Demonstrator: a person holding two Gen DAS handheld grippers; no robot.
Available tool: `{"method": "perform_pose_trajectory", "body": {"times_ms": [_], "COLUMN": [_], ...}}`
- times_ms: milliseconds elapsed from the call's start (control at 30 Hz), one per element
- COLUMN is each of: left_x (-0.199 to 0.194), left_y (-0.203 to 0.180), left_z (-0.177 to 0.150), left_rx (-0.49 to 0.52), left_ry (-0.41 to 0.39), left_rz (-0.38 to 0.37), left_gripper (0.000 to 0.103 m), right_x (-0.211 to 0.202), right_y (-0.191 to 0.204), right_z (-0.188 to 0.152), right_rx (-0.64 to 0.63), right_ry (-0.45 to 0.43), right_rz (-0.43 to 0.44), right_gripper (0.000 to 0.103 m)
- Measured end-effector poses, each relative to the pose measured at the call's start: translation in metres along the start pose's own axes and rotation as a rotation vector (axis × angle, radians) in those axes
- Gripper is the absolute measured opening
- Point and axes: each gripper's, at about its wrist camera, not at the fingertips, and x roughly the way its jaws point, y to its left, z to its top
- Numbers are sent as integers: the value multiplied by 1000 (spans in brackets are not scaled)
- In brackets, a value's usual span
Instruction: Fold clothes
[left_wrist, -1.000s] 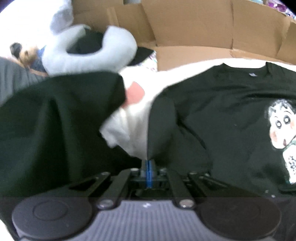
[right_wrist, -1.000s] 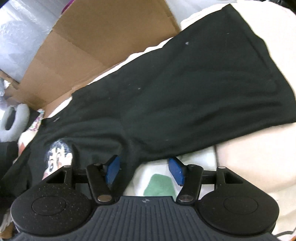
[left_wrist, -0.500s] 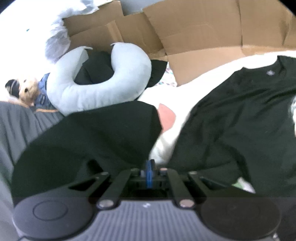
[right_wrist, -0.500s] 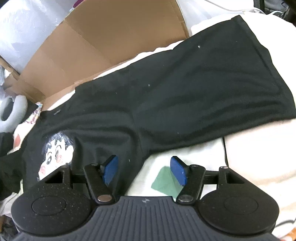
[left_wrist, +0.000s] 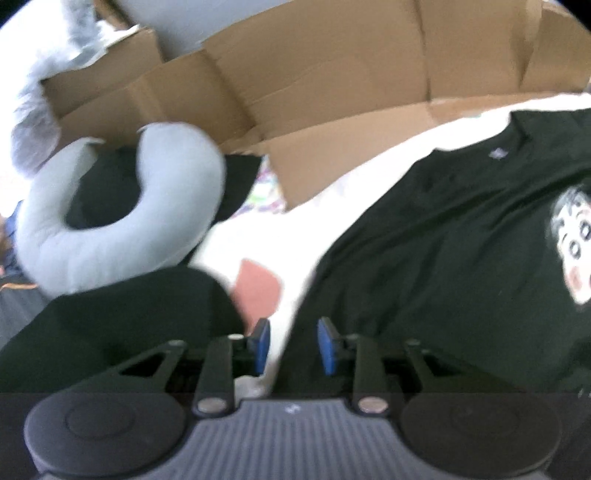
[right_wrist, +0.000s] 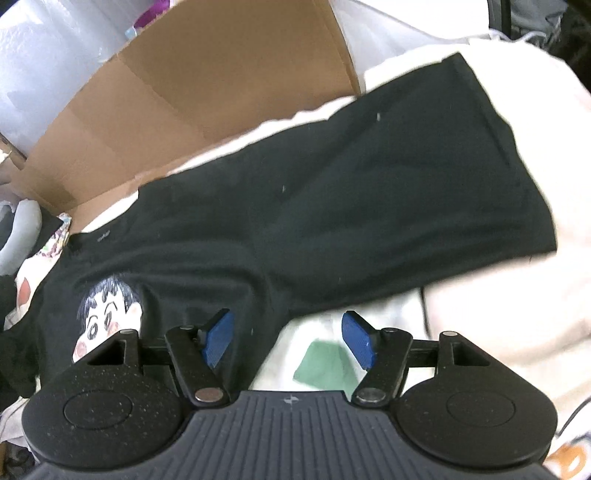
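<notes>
One black T-shirt (right_wrist: 369, 192) (cartoon print), two claws apart, empty

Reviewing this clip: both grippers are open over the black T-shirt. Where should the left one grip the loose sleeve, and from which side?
On the sleeve, probably grip the rounded outer edge nearest the left gripper, coming in from the white sheet side. That edge lies free on the bedding, apart from the T-shirt body, so the pads can likely slide under it.

A black T-shirt (right_wrist: 369, 192) with a cartoon face print lies spread, rumpled, on white bedding.
</notes>
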Motion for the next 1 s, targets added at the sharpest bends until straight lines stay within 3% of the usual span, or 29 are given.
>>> {"method": "perform_pose_trajectory", "body": {"times_ms": [267, 467, 733, 1000], "left_x": [21, 44, 78, 98], "left_y": [-34, -33, -28, -34], "left_z": [24, 33, 52, 50], "left_rx": [6, -17, -22, -27], "left_ry": [-88, -122, -149, -178], "left_rz": [-87, -91, -113, -137], "left_gripper": [35, 35, 35, 34], "right_x": [1, 14, 53, 101], "right_y": [5, 22, 61, 79], "right_z": [51, 96, 137, 152], "right_rx": [-131, -294, -451, -479], "right_ry": [-21, -16, -75, -122], "right_rz": [-36, -64, -59, -24], "right_gripper": [71, 71, 71, 70]}}
